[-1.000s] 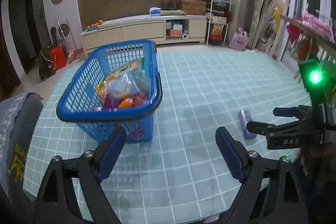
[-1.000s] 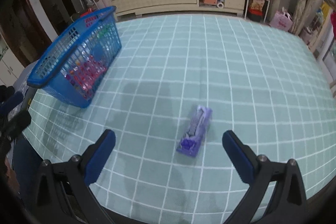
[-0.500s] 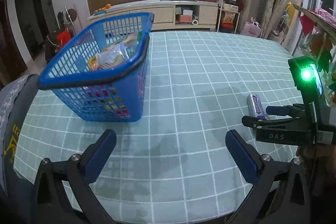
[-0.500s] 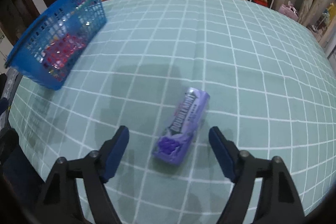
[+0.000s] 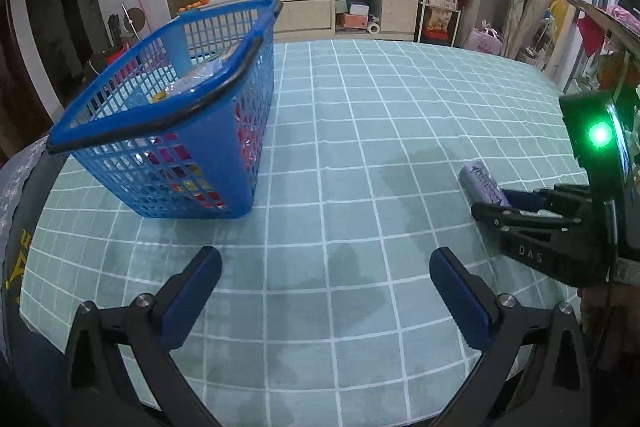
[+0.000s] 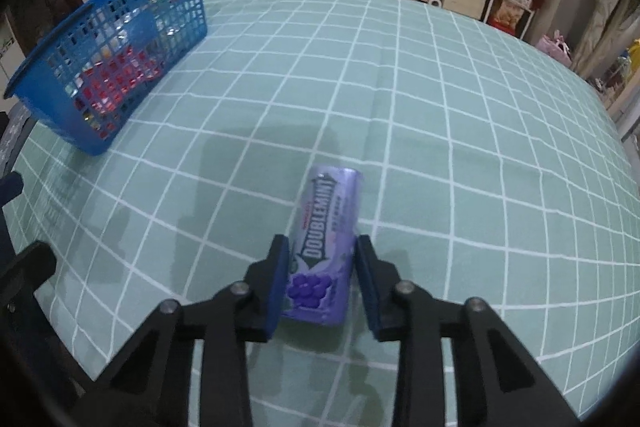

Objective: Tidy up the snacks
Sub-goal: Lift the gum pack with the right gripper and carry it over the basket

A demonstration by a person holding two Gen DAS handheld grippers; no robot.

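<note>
A purple Doublemint gum pack (image 6: 325, 239) lies flat on the green checked tablecloth (image 6: 440, 107). My right gripper (image 6: 322, 247) has its jaws closed against both sides of the pack's near end. In the left wrist view the pack (image 5: 482, 185) shows at the right, with the right gripper (image 5: 504, 205) on it. A blue plastic basket (image 5: 188, 131) holding several snack packets stands at the left; it also shows in the right wrist view (image 6: 116, 59). My left gripper (image 5: 326, 287) is open and empty above the table's near part.
A long cream cabinet (image 5: 320, 15) runs along the far wall, with a shelf rack (image 5: 440, 3) to its right. A dark chair or cushion (image 5: 16, 227) sits at the table's left edge. The table's near edge (image 5: 320, 411) lies below the left gripper.
My right gripper has moved forward and down over the gum pack and closed its jaws from wide open onto the pack's sides. My left gripper has drawn back and stays open.
</note>
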